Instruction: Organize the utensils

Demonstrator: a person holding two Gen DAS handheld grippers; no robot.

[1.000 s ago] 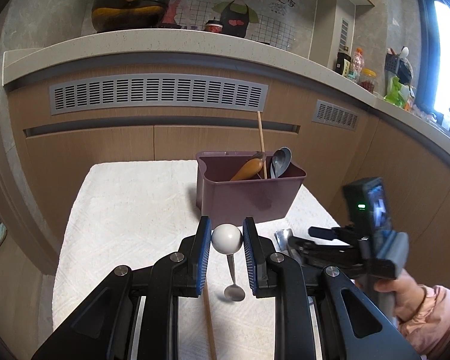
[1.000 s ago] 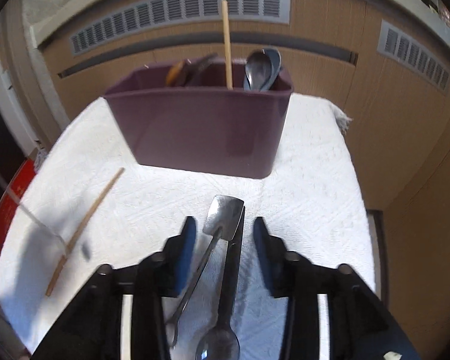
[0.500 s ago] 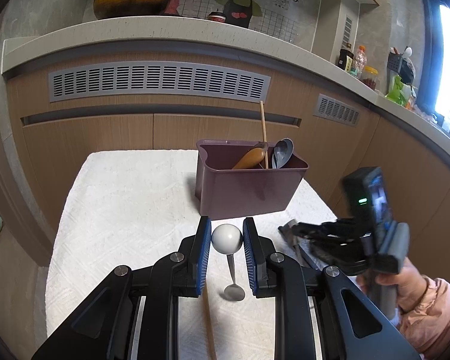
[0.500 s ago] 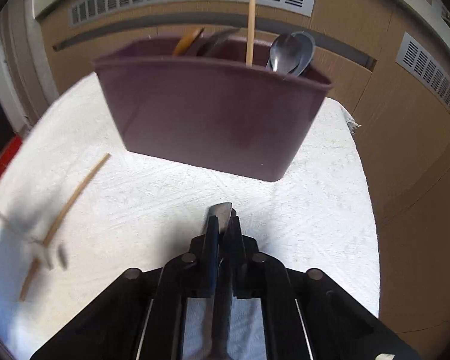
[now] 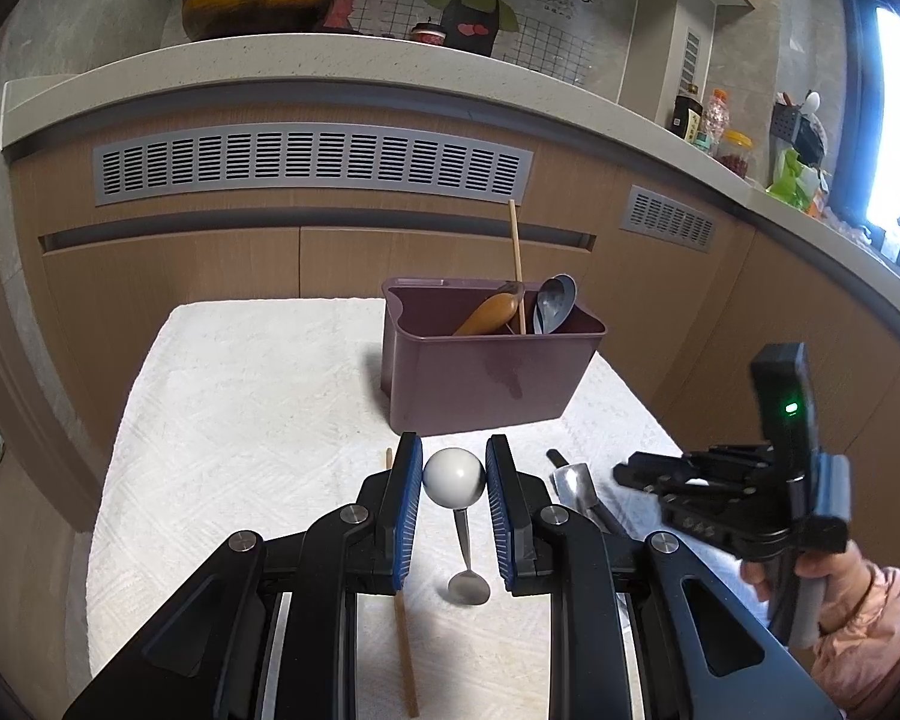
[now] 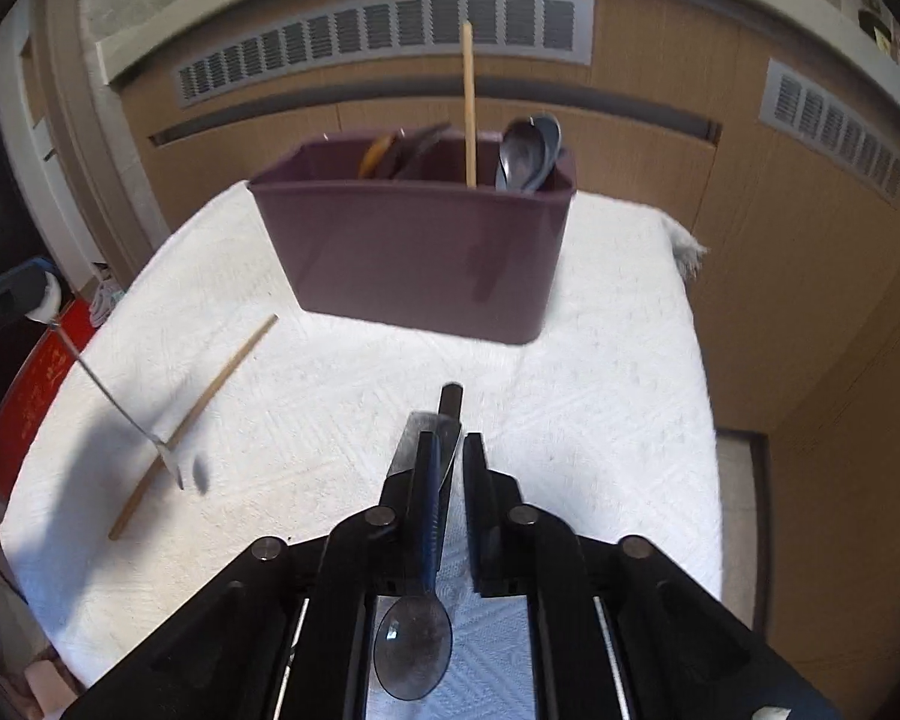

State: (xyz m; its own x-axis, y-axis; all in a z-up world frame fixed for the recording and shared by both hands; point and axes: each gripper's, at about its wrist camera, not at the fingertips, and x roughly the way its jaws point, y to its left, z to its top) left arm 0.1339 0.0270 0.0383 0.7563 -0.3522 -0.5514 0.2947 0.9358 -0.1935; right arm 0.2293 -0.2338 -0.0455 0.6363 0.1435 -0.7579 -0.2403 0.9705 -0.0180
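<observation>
My left gripper (image 5: 453, 480) is shut on the white ball end of a small metal spoon (image 5: 467, 564), which hangs bowl-down above the white cloth (image 5: 258, 420). The same spoon (image 6: 111, 399) shows at the left of the right wrist view. My right gripper (image 6: 450, 444) points down at two utensils on the cloth, a flat metal handle (image 6: 417, 438) and a dark-handled spoon (image 6: 414, 654). Its jaws are opening, a narrow gap shows, and both handles lie between them. The purple bin (image 6: 414, 252) stands beyond with a chopstick, a wooden spoon and grey spoons inside.
A loose wooden chopstick (image 6: 192, 420) lies on the cloth left of the right gripper and partly under my left gripper. A person's hand in a pink sleeve (image 5: 858, 606) holds the right gripper (image 5: 624, 471). Wooden cabinets (image 5: 168, 276) ring the cloth-covered table.
The right jaws closed tight around the two handles half a second ago and have now parted slightly. That gripper has drawn back a little from the bin. The left gripper kept still.
</observation>
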